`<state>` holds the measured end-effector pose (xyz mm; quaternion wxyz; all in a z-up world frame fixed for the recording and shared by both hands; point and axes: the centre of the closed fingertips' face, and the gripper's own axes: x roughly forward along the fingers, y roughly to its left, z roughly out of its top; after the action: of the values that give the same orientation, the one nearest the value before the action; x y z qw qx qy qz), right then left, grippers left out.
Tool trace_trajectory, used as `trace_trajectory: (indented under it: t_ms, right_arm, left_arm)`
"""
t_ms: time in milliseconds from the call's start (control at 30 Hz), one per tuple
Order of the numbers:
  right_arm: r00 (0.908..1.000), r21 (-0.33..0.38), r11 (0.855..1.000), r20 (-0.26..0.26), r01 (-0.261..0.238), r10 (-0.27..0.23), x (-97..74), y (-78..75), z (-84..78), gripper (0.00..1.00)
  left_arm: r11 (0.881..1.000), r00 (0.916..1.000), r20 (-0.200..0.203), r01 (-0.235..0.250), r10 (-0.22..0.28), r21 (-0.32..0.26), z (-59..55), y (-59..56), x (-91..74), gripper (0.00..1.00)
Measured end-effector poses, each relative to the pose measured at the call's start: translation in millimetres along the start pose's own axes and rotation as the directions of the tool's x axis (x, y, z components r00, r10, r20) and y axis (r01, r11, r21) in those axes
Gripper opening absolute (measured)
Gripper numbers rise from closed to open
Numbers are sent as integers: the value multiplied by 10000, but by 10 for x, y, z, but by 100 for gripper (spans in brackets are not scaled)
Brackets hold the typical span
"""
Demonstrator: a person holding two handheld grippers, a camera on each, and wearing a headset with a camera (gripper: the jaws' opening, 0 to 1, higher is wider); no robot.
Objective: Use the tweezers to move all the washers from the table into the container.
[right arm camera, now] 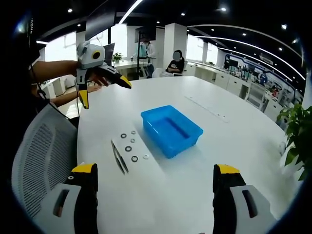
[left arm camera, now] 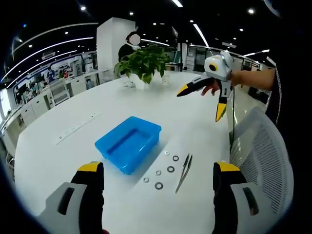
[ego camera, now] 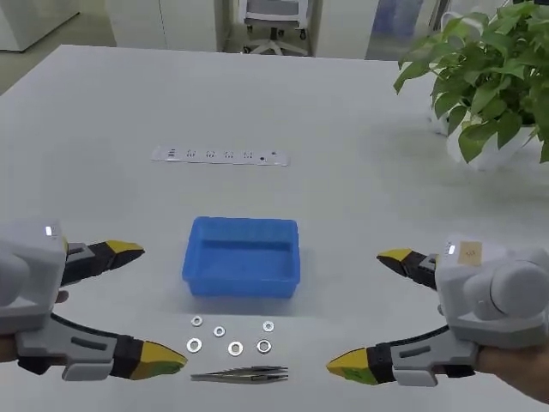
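tweezers (ego camera: 239, 374) nr washers (ego camera: 236, 348), blue container (ego camera: 243, 257) just beyond

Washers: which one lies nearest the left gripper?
The near-left corner washer, beside the left gripper's lower yellow tip; the rest lie farther right or back.

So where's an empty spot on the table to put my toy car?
Bare table lies between the power strip and the blue container, and from the container over to the potted plant. It is crowded just in front of the container: the washers and the tweezers lie there, between the left gripper and the right gripper, both open.
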<state>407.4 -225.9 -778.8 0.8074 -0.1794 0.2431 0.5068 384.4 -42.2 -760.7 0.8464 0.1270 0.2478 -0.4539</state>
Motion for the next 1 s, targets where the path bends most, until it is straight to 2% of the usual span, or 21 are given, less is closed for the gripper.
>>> trace_trajectory:
  t_ms: [1000]
  right_arm:
    - [10000, -233, 9997, 19, -49, 49, -10, -7, 39, 99]
  left_arm:
    - [9998, 10000, -82, 5, -3, 204, 0, -15, -17, 98]
